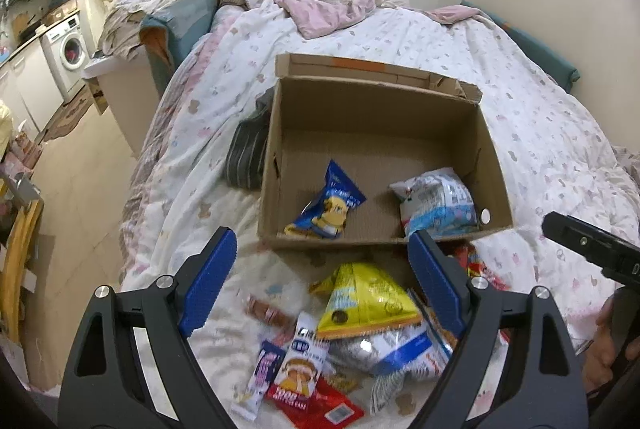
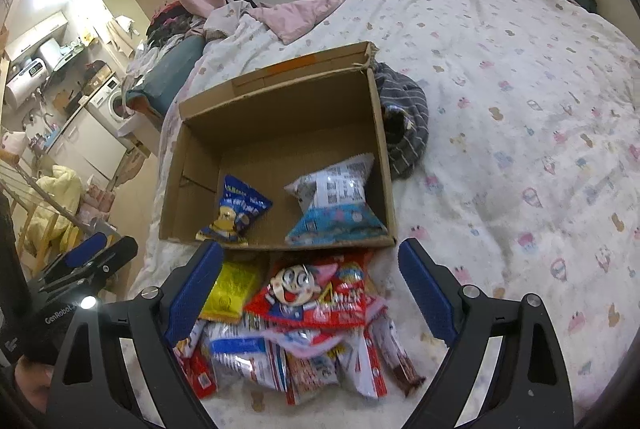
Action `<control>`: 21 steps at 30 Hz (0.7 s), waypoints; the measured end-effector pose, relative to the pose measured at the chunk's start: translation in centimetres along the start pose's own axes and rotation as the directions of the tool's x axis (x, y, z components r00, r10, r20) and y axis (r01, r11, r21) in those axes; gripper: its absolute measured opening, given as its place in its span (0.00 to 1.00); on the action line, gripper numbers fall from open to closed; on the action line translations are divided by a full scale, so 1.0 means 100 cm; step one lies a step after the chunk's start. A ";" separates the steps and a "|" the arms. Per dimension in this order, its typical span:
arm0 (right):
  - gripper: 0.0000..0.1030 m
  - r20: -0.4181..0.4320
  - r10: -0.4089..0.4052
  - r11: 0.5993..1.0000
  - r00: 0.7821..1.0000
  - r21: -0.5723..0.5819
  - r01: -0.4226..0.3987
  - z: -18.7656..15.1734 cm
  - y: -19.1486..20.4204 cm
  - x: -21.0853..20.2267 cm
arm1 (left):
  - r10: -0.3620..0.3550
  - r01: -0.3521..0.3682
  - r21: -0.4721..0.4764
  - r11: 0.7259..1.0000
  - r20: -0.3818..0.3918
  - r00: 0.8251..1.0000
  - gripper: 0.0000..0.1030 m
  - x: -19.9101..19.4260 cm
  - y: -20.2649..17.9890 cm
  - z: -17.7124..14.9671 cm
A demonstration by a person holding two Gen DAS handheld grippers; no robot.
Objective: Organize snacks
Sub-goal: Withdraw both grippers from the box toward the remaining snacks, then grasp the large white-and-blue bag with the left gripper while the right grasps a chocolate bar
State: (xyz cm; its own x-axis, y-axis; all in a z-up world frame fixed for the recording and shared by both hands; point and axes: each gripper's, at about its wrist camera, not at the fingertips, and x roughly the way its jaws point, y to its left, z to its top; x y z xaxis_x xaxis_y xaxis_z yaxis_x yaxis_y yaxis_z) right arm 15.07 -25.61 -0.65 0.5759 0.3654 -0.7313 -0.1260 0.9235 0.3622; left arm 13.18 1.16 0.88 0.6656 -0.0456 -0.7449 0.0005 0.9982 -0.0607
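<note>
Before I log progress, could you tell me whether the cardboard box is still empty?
Not empty: the cardboard box holds two packets, a blue one and a white-and-blue one.

We list a bed (image 1: 520, 117) with patterned quilt, bearing a cardboard box (image 1: 372, 117), a snack pile (image 2: 304, 329), and striped grey cloth (image 2: 404, 125).

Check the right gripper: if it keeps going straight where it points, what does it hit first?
Likely the red snack bag atop the pile in front of the cardboard box. It lies between the right gripper's open, empty jaws, though depth is hard to judge through the fisheye.
</note>
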 end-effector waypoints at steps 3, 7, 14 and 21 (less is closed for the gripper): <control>0.89 -0.002 -0.014 1.000 1.000 0.007 0.014 -0.012 -0.005 -0.008 | 0.005 -0.006 -0.015 1.000 -0.015 1.000 0.83 -0.004 0.003 -0.010; 0.89 -0.002 -0.030 0.999 1.000 0.032 0.030 -0.026 -0.015 -0.018 | 0.016 -0.017 -0.029 0.999 -0.045 0.999 0.83 -0.006 0.006 -0.025; 0.89 -0.014 -0.081 0.996 0.997 0.038 0.082 -0.043 -0.036 -0.026 | -0.009 0.002 -0.051 0.999 -0.133 0.991 0.83 0.003 0.001 -0.052; 0.89 -0.044 -0.080 0.989 0.996 0.123 0.085 -0.047 -0.055 -0.025 | -0.154 0.104 -0.165 0.981 -0.329 0.932 0.83 0.039 -0.006 -0.074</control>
State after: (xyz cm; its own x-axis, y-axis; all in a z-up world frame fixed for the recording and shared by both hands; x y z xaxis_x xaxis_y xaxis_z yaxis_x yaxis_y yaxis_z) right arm 10.55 -31.07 -3.54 0.5483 0.2950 -0.7825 0.0236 0.9299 0.3671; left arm 10.23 0.11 -6.94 0.3744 -0.2090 -0.9034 -0.0536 0.9678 -0.2461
